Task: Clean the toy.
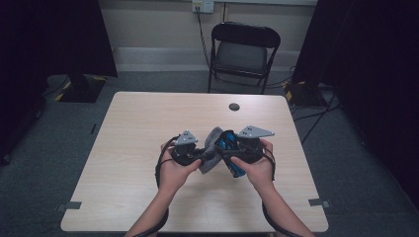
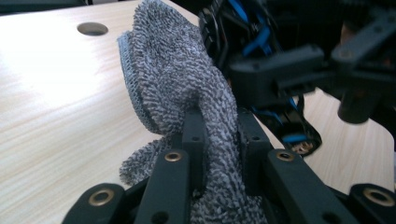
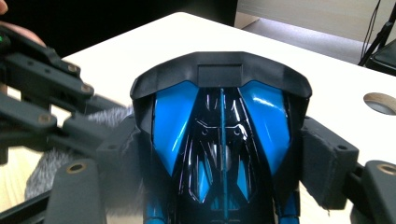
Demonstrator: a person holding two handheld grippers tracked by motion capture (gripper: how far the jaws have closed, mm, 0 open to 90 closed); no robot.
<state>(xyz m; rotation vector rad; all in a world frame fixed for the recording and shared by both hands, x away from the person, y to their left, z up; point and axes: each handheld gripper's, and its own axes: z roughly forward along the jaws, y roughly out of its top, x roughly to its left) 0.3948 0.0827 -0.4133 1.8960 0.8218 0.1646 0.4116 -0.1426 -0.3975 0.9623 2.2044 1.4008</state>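
One grey, nubby microfibre cloth (image 1: 210, 150) and one glossy blue-and-black toy car (image 1: 231, 153) sit between two hand-held tongs above the middle of the pale wooden surface (image 1: 133, 148), a little toward the person's side. In the high view the left tongs (image 1: 197, 157) point rightward and are clamped together on a fold of the cloth, which rises from the grip and presses against the left flank of the car. The left gripper view shows that grip closely: both black jaws pinch the cloth (image 2: 187, 102), whose stitched edge curves up and away, with the car (image 2: 261, 42) blurred just behind it, touching the fabric. To the right, the right tongs (image 1: 233, 157) hold the car across its body; in the high view its long axis runs roughly from the person toward the far edge, slightly tilted, lifted off the surface. The right gripper view looks along the car (image 3: 219, 135), its black end piece pointing away from the camera, a jaw pressed against each side, and a fringe of cloth (image 3: 46, 172) at the lower left. One round cable hole (image 1: 234, 106) lies farther back, and one black folding chair (image 1: 244, 49) stands beyond the surface.
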